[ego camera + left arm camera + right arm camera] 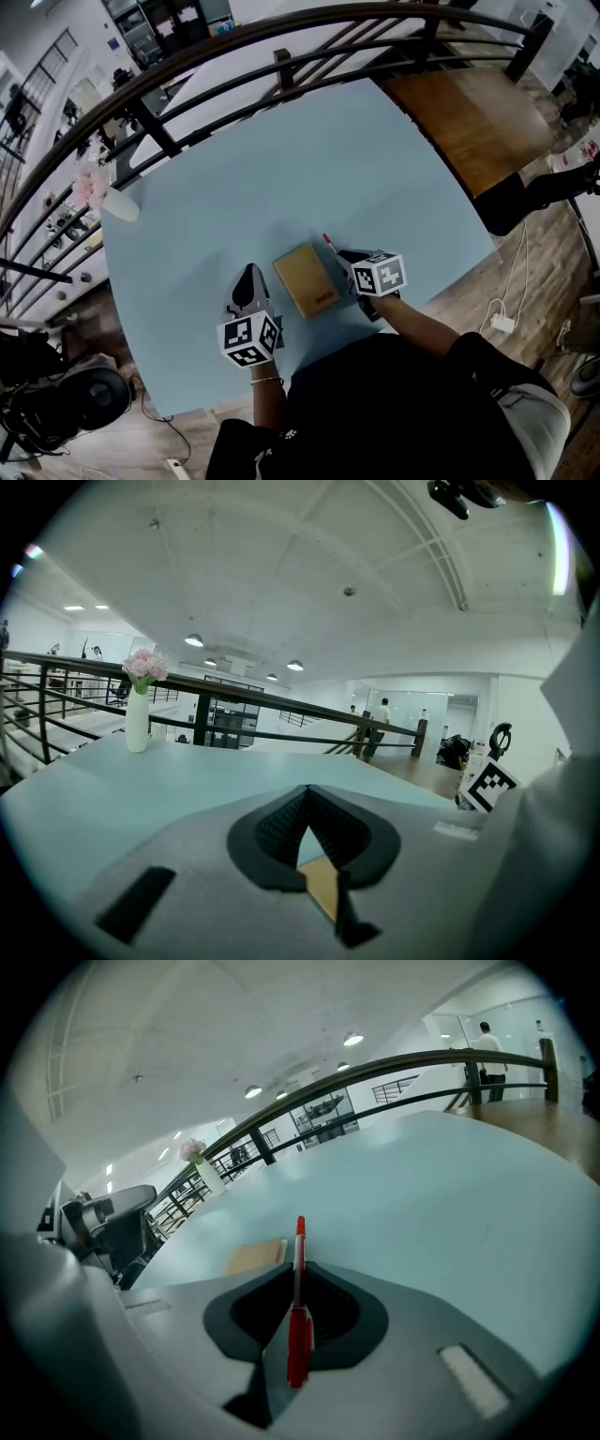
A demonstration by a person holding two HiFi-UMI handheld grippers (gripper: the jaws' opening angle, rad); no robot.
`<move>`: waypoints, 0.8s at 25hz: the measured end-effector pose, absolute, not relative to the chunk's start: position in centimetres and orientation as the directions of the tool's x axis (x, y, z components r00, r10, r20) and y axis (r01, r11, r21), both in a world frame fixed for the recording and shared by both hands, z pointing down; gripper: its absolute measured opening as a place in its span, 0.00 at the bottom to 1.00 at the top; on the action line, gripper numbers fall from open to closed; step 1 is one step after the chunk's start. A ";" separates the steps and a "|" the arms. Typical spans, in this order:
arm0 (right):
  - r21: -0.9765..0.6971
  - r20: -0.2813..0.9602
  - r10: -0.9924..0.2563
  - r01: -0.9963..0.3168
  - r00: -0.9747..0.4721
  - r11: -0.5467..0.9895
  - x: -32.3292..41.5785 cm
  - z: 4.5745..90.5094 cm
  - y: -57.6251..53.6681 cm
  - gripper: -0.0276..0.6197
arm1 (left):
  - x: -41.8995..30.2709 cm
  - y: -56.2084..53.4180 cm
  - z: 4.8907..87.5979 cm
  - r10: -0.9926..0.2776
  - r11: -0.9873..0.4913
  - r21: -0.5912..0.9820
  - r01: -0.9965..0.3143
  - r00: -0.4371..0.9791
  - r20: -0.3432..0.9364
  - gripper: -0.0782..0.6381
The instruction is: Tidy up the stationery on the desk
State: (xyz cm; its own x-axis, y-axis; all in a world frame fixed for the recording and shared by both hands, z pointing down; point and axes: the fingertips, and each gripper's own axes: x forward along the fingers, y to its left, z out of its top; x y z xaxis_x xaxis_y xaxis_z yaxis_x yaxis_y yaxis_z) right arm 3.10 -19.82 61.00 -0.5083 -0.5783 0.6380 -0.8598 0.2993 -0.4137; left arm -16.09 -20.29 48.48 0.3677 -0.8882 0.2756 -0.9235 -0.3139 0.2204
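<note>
Dark clothing on the person (394,412) fills the lower edge of the head view, with both forearms reaching forward over a pale blue table (281,169).

Left gripper (249,277): resting at the table's near edge, just left of a tan notebook (307,279). In the left gripper view its jaws (307,794) meet at the tips with nothing between them; a corner of the notebook (323,883) shows through the gap behind the tips.

Right gripper (349,261): just right of the notebook. Its own view shows the jaws (298,1274) closed on a red pen (299,1316), which lies along the jaw line with its forward end projecting past the tips. In the head view the pen (327,241) projects beyond the notebook's far right corner.

Notebook: lying flat, cover up, between the two grippers, apart from both.

Far left corner of the table: a white vase (117,203) holding pink flowers (91,186), upright in the left gripper view (138,721). A dark railing (281,66) runs behind the table.
</note>
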 end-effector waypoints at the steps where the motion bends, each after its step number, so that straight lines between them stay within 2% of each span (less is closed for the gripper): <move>1: -0.419 0.642 -0.572 -0.858 -0.511 0.296 2.9 61.3 -19.5 0.12 | -16.0 -20.2 48.5 -0.888 -0.313 0.221 -0.924 0.367 0.276 0.11; 20: -0.458 0.692 -0.506 -0.855 -0.515 0.244 0.4 63.5 -18.2 0.12 | -17.6 -19.8 48.6 -0.892 -0.301 0.228 -0.926 0.358 0.276 0.11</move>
State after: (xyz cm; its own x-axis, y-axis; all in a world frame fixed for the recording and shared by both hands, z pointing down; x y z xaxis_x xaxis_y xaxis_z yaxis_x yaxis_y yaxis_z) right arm 0.37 -18.17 63.49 -0.5147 -0.5059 0.6922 -0.8550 0.2436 -0.4578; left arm -17.57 -19.77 48.55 0.3582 -0.8919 0.2762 -0.9259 -0.3012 0.2281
